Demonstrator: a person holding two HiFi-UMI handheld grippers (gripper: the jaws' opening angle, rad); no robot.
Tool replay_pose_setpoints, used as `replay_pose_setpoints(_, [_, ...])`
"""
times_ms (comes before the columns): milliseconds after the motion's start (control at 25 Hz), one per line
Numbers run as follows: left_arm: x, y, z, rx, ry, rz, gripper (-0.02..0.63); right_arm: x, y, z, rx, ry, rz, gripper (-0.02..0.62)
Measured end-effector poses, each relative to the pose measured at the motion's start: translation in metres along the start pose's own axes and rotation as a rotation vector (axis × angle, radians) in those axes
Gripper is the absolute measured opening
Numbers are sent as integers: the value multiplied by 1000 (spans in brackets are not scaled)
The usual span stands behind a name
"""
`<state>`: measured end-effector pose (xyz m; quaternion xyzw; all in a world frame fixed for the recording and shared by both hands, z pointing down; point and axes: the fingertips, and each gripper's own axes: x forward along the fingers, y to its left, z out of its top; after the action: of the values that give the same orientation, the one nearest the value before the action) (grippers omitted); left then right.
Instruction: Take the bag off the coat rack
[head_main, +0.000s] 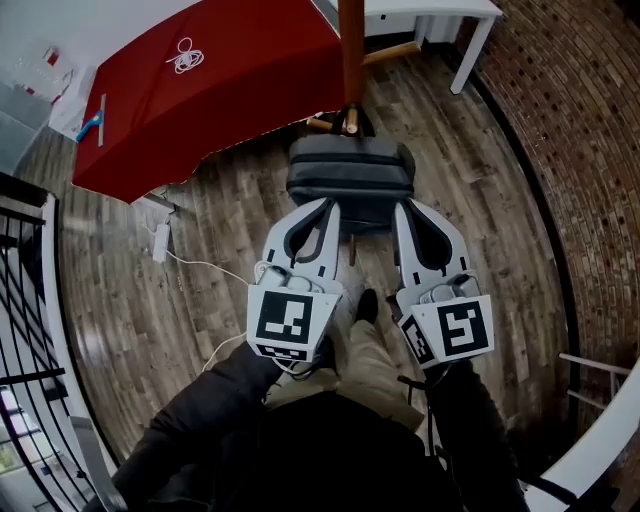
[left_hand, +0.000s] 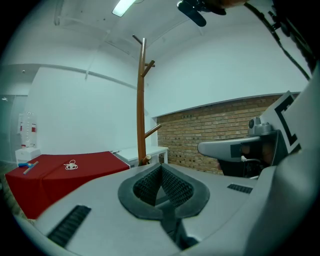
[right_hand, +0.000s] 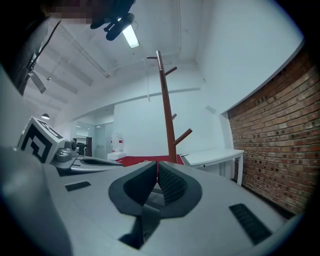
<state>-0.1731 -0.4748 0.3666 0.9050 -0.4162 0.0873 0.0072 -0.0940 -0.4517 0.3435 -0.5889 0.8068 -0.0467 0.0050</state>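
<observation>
Two hand-held grippers closed in on a dark grey bag (head_main: 350, 170) at a wooden coat rack (head_main: 352, 50). The bag sat right against the rack's pole, on the person's side. Which peg carried it couldn't be made out from above.

The left gripper (head_main: 327, 205) and right gripper (head_main: 403, 206) were held out side by side and roughly level. In the head view their tips overlapped the bag's near edge. Both sets of jaws were clenched tight, pads pressed together w/ nothing between them. Each gripper's own view looked over the bag to the rack's pole and side pegs.

The marker cubes (head_main: 290, 322) sat at the rear of the grippers, above the person's dark sleeves.

To the left stood a tabletop draped in red cloth (head_main: 230, 100). It carried a small coil of white cord (head_main: 185, 55) and, nr its far corner, a blue-and-white item (head_main: 92, 125).

A white table (head_main: 440, 8) stood beyond the rack, by the brick wall (head_main: 560, 120) on the right. A white power strip (head_main: 160, 240) w/ its cable lay on the wood floor (head_main: 130, 300), and a black railing (head_main: 25, 330) ran along the left edge.
</observation>
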Motion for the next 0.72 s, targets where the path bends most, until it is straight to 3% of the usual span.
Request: replay_pose_setpoints(720, [62,42,-1,-15,18,109,9,64,-50,-11,-9,36,65,9])
